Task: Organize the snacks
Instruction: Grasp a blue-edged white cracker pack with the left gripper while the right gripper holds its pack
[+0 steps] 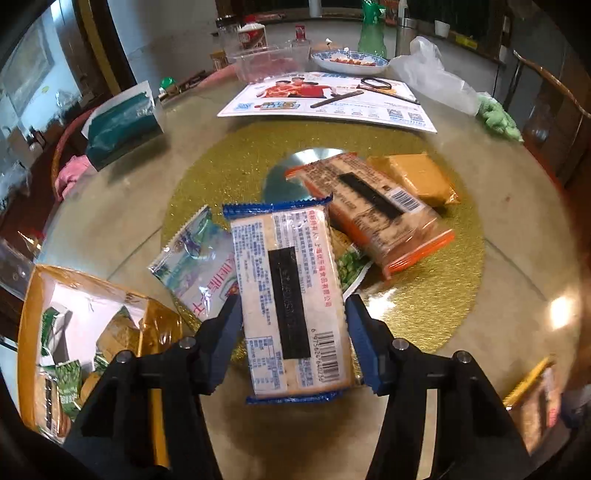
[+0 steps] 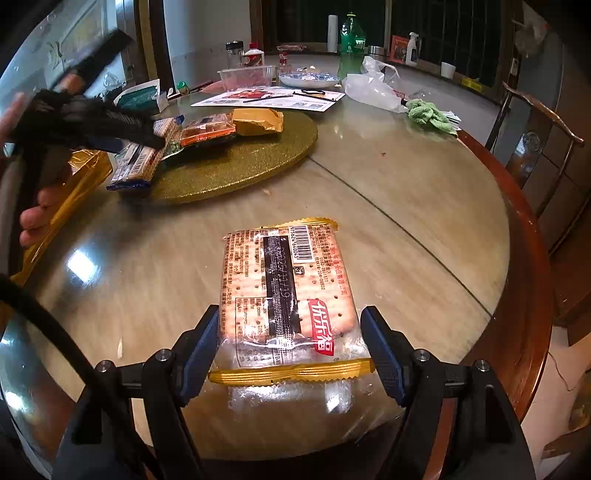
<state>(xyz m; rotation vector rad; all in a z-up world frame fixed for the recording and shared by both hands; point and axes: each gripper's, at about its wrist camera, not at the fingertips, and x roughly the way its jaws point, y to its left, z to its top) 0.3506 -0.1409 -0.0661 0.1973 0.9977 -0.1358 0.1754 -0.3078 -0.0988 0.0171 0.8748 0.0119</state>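
Observation:
My left gripper (image 1: 292,319) is shut on a blue-edged cracker pack (image 1: 291,291) and holds it above the gold turntable (image 1: 424,295). On the turntable lie an orange-edged cracker pack (image 1: 373,210), a plain orange packet (image 1: 417,177), a pale blue packet (image 1: 195,266) and a green-printed packet (image 1: 351,264). My right gripper (image 2: 288,341) has its fingers against both sides of a yellow-edged cracker pack (image 2: 284,291) that lies on the glass tabletop (image 2: 406,206). The left gripper with its blue pack (image 2: 140,162) shows at the left of the right wrist view.
An orange bag (image 1: 92,332) holding several snack packs sits at the near left. Farther back are a teal tissue pack (image 1: 122,125), a printed flyer (image 1: 325,99), a clear tub (image 1: 266,62), a blue-rimmed plate (image 1: 347,61), a white plastic bag (image 1: 432,77), a green cloth (image 1: 498,118) and a green bottle (image 1: 371,29).

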